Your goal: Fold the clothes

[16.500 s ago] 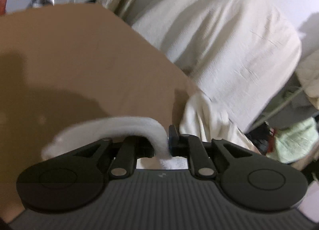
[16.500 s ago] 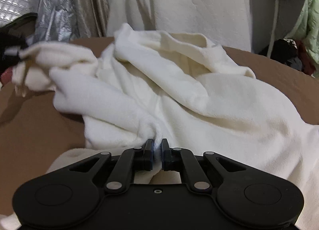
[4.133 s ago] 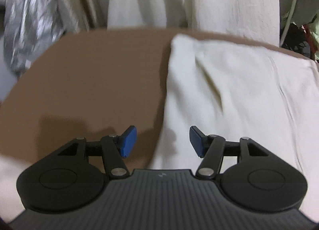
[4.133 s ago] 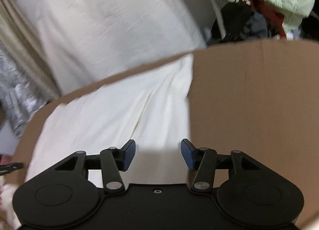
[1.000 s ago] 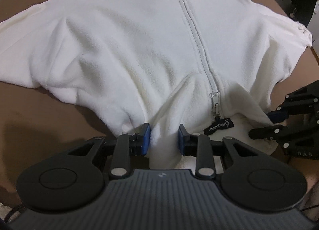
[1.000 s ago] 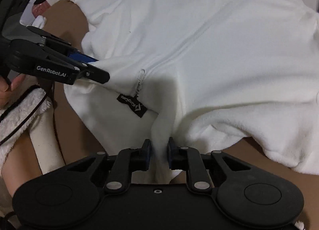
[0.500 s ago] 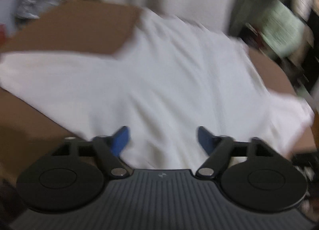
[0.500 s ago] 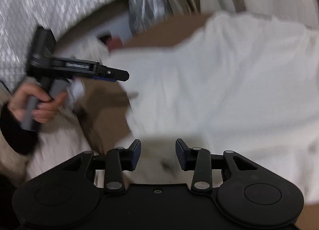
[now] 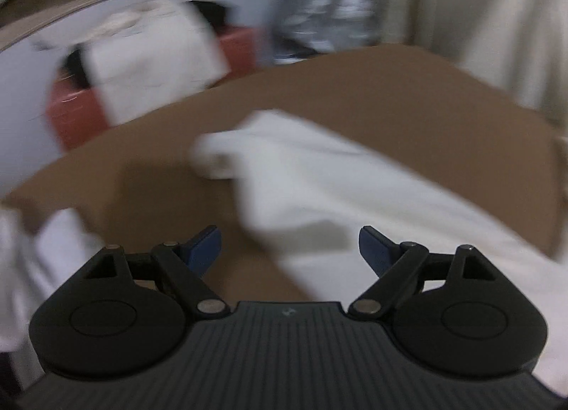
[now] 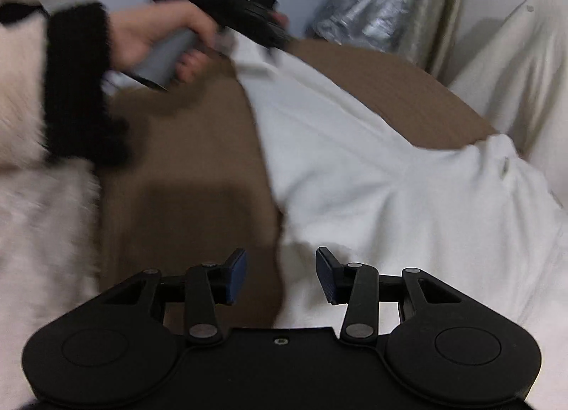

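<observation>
Both tongs, left [image 9: 289, 246] and right [image 10: 280, 275], gape empty over a white jacket [image 10: 372, 179] spread on the counter [image 10: 198, 175]; a hasty pinch risks bunching its sleeve [image 9: 227, 154].

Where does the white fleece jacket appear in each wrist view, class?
Left wrist view: white fleece jacket fills centre and right, ahead of the open tool.
Right wrist view: the jacket covers centre and right.
Shared landmark: the brown table surface beneath it.
</observation>
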### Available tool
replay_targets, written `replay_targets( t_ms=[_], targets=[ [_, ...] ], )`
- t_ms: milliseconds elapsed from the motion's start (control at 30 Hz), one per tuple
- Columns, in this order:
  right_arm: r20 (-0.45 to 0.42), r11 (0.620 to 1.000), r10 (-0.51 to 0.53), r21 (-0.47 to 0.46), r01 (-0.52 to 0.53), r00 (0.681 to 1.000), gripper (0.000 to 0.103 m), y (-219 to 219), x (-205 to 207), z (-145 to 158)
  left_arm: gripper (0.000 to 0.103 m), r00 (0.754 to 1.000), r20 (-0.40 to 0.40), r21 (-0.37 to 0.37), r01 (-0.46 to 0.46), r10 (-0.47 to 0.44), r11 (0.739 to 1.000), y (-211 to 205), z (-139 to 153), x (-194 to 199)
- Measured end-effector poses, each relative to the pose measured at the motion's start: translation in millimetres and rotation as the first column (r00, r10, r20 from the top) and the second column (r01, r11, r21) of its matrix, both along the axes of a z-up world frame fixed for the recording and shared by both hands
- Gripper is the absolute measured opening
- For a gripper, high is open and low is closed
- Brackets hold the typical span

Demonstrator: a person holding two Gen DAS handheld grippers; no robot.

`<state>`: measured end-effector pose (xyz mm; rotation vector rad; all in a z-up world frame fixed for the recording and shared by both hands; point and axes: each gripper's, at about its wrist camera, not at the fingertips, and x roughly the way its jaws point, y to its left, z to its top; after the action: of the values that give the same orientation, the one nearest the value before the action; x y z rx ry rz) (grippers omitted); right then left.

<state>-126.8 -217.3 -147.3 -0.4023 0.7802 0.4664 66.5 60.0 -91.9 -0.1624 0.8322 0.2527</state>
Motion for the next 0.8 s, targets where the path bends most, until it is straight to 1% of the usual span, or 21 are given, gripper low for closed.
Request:
replay_targets(
  t_ms=[33,67,100,133,200,267,300,333,367,400,433,467,500,533,567,600,667,733,800],
  targets=[
    [-0.011,1.0,-0.015,-0.023,0.015,1.0,0.048,2.6,4.0,-5.6,0.083,0.999,0.005,-0.009,-0.035,0.035,0.999,11.3,-4.3,9.9],
    [-0.028,0.999,-0.021,-0.038,0.02,0.999,0.048,3.5,7.9,-9.8,0.085,1.0,0.011,-0.086,-0.028,0.029,0.996,21.0,-7.1,15.0],
    [-0.037,0.999,-0.021,-0.051,0.019,0.999,0.048,7.3,11.5,-15.1,0.085,1.0,0.016,-0.158,-0.017,0.02,0.987,29.7,-10.6,20.1],
    [-0.036,0.998,-0.02,-0.057,0.018,0.999,0.048,9.5,13.6,-18.9,0.085,1.0,0.019,-0.218,0.003,0.001,0.976,35.9,-16.0,25.5],
    [-0.031,0.998,-0.024,-0.051,0.022,0.999,0.05,5.4,14.5,-22.7,0.086,0.999,0.025,-0.324,0.04,-0.034,0.945,47.4,-27.8,36.3],
    [-0.034,0.999,-0.039,-0.033,0.038,0.999,0.053,3.4,20.1,-24.0,0.086,0.999,0.03,-0.34,0.044,-0.036,0.939,51.8,-43.3,42.8],
    [-0.036,0.999,-0.049,-0.024,0.048,0.998,0.054,4.4,23.3,-25.0,0.085,0.998,0.055,-0.342,0.048,-0.031,0.939,52.3,-48.3,46.5],
    [-0.034,0.998,-0.056,-0.027,0.055,0.998,0.054,6.6,24.9,-26.1,0.08,0.997,0.069,-0.339,0.058,-0.037,0.939,52.0,-52.4,51.2],
    [-0.032,0.998,-0.063,-0.031,0.062,0.998,0.051,8.8,26.6,-27.3,0.039,0.996,0.048,-0.326,0.085,-0.073,0.942,49.3,-53.7,58.7],
    [-0.031,0.997,-0.07,-0.034,0.069,0.997,0.02,10.9,28.2,-28.4,0.005,0.994,0.032,-0.304,0.106,-0.101,0.947,45.7,-52.6,65.3],
    [-0.017,0.996,-0.078,-0.04,0.077,0.997,0.011,12.5,29.4,-27.9,0.005,0.994,0.035,-0.257,0.109,-0.103,0.96,39.8,-43.8,69.6],
    [0.013,0.996,-0.085,-0.034,0.086,0.996,0.011,11.8,29.2,-23.0,0.004,0.994,0.038,-0.209,0.112,-0.106,0.972,33.9,-35.0,73.8],
    [0.019,0.997,-0.083,0.013,0.082,0.996,0.011,9.0,28.5,-16.2,0.004,0.993,0.052,-0.161,0.113,-0.106,0.981,28.5,-25.2,76.7],
    [0.026,0.995,-0.08,0.06,0.078,0.996,0.011,6.3,27.8,-9.4,0.004,0.991,0.096,-0.131,0.103,-0.091,0.986,26.7,-12.8,76.0],
    [0.025,0.992,-0.078,0.098,0.076,0.997,0.011,4.8,27.5,-5.3,0.004,0.988,0.138,-0.147,0.084,-0.064,0.986,30.7,-1.4,75.8],
    [0.009,0.99,-0.078,0.118,0.076,0.997,0.011,6.0,28.1,-7.4,0.004,0.984,0.178,-0.166,0.062,-0.032,0.984,35.8,8.8,75.9],
    [-0.025,0.984,-0.076,0.157,0.078,0.997,0.011,8.6,29.3,-11.5,0.004,0.971,0.236,-0.212,0.006,0.045,0.977,50.8,19.8,78.7],
    [-0.058,0.977,-0.072,0.196,0.082,0.996,0.012,11.1,30.6,-15.7,0.004,0.963,0.26,-0.231,-0.004,0.066,0.973,55.9,19.6,85.1],
    [-0.091,0.968,-0.067,0.235,0.086,0.994,0.012,13.6,31.8,-19.8,0.004,0.966,0.253,-0.235,0.002,0.06,0.972,52.6,13.8,85.9]
  ],
)
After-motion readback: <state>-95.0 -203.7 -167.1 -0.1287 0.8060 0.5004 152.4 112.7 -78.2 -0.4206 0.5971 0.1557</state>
